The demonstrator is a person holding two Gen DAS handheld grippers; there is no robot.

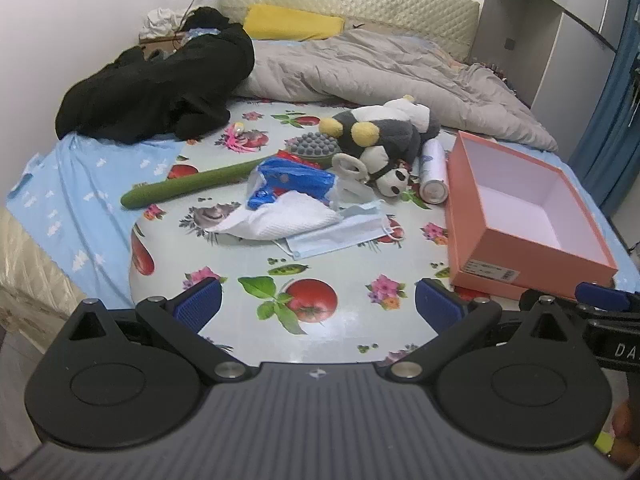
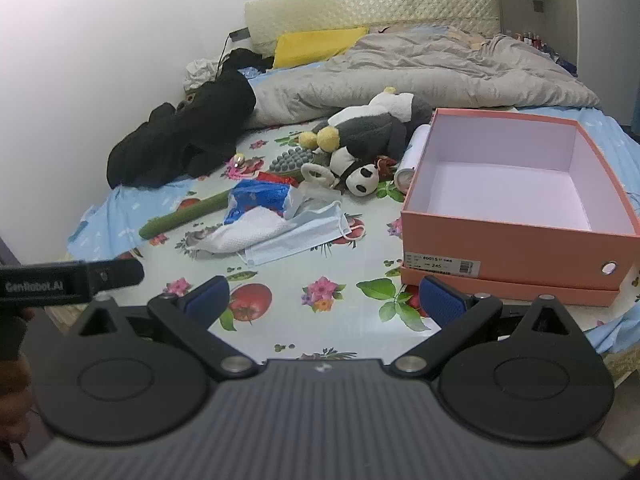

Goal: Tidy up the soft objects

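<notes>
Bed (image 1: 100,184) under a floral plastic sheet (image 1: 352,320), carrying the following.

Box (image 2: 516,232): salmon-pink cardboard, open, white inside, nothing in it, standing on its lid at the right of the sheet.

Soft objects, heaped left of the box: grey-and-white plush toy (image 1: 384,128) with yellow feet; small panda plush (image 1: 394,178) just in front of it; white cloth (image 1: 280,220); blue face mask (image 1: 340,232) partly under the cloth; crumpled blue plastic bag (image 1: 288,184) behind the cloth.

Other items: long green cucumber-shaped object (image 1: 192,184) left of the heap; grey knobbed massage brush (image 1: 314,146); white cylinder (image 1: 434,172) lying between the plush toy and the box.

Background: black clothing (image 1: 160,92), grey quilt (image 1: 380,68), yellow pillow (image 1: 292,22).

Left claw (image 1: 318,306): spread wide, nothing between its blue pads, hovering over the near sheet.

Right claw (image 2: 326,300): spread wide, likewise holding nothing, near the box's front corner.
</notes>
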